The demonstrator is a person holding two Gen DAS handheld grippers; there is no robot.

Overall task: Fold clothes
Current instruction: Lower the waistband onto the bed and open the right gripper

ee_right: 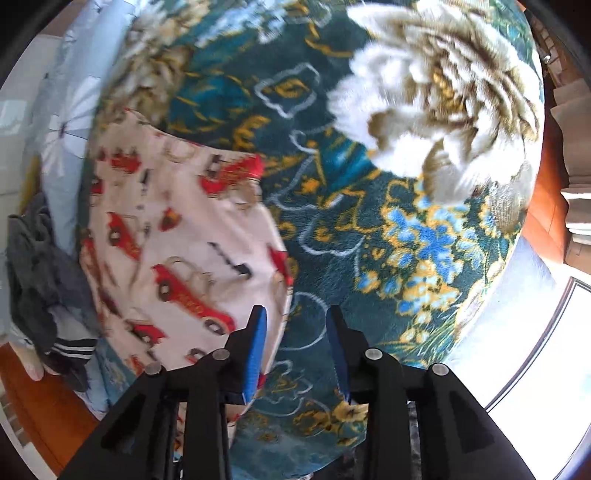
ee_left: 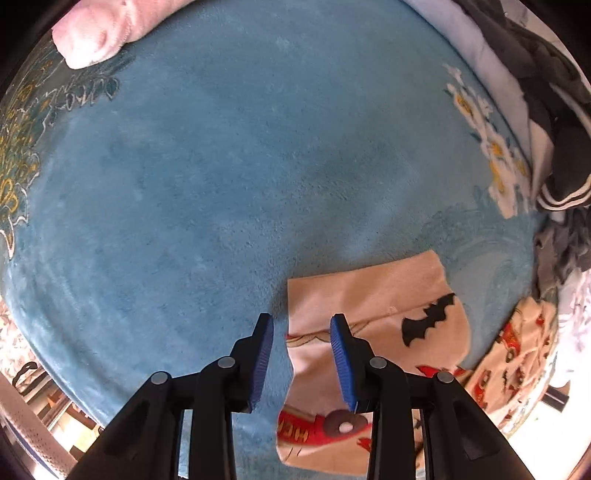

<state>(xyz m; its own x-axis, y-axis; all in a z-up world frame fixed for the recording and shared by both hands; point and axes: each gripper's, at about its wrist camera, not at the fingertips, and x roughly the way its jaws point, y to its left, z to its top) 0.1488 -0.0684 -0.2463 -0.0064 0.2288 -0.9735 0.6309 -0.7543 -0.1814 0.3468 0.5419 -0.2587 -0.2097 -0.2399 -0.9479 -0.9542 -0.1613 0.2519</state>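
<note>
Left gripper [ee_left: 301,336] points down at a blue blanket [ee_left: 221,184], fingers apart w/ nothing between them; the edge of a cream car-print garment [ee_left: 373,295] lies flat just under the right-side blue pad. Right gripper [ee_right: 295,328] angles over the floral part of the blanket [ee_right: 332,221], fingers also apart and empty, garment [ee_right: 177,240] beside its left-side finger, blurred.

Left wrist view only: a pink cloth [ee_left: 99,29] at the far edge, plus a bat print on the garment. Both views: a dark clothes pile [ee_left: 554,92] w/ striped cuff near the garment. Right wrist view only: big white flower pattern [ee_right: 436,92], orange wood floor [ee_right: 543,206].
</note>
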